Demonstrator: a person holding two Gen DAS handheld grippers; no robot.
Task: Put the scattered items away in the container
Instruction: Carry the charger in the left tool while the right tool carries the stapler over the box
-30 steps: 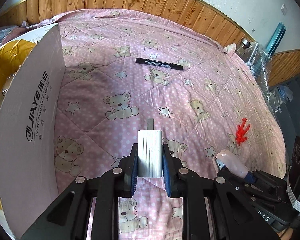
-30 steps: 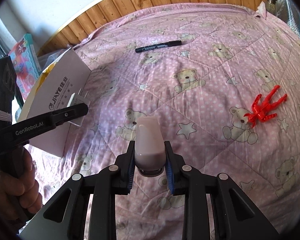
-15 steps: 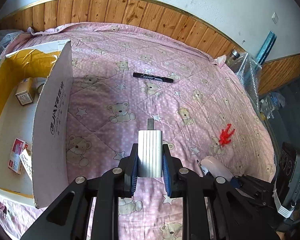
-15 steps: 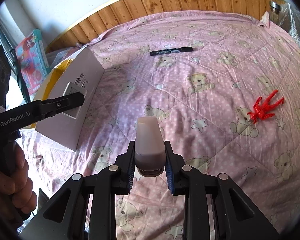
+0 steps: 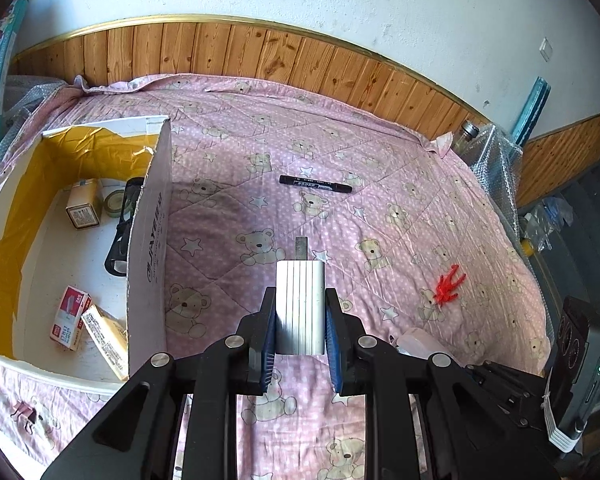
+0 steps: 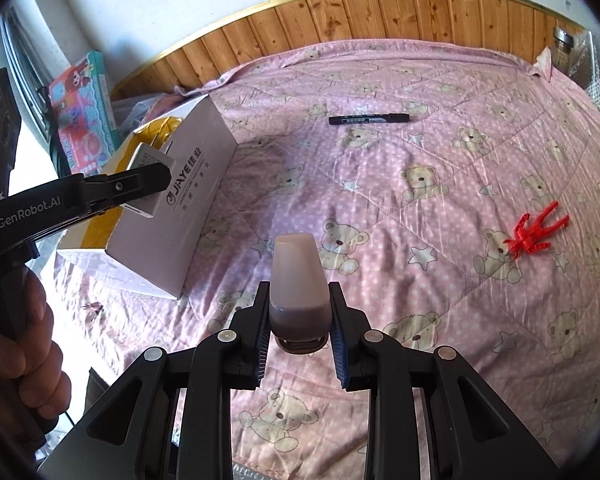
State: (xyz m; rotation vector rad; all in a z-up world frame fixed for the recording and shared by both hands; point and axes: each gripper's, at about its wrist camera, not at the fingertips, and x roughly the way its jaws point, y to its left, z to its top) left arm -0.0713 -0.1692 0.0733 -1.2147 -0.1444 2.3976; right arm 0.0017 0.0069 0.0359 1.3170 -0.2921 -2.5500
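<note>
The left gripper [image 5: 300, 316] is higher and farther back from the box [image 5: 148, 248] than a second ago, so the box's inside now shows in its view. The right gripper [image 6: 299, 312] has risen too; the marker [image 6: 369, 119] and red toy [image 6: 534, 234] look smaller.

the cardboard box [image 5: 148, 240] wall hides part of a black object [image 5: 120, 228] inside. print on the small cartons [image 5: 70, 316] is too small to read. the right gripper [image 5: 416, 338] shows only partly behind the left one's fingers [image 5: 342, 344].
</note>
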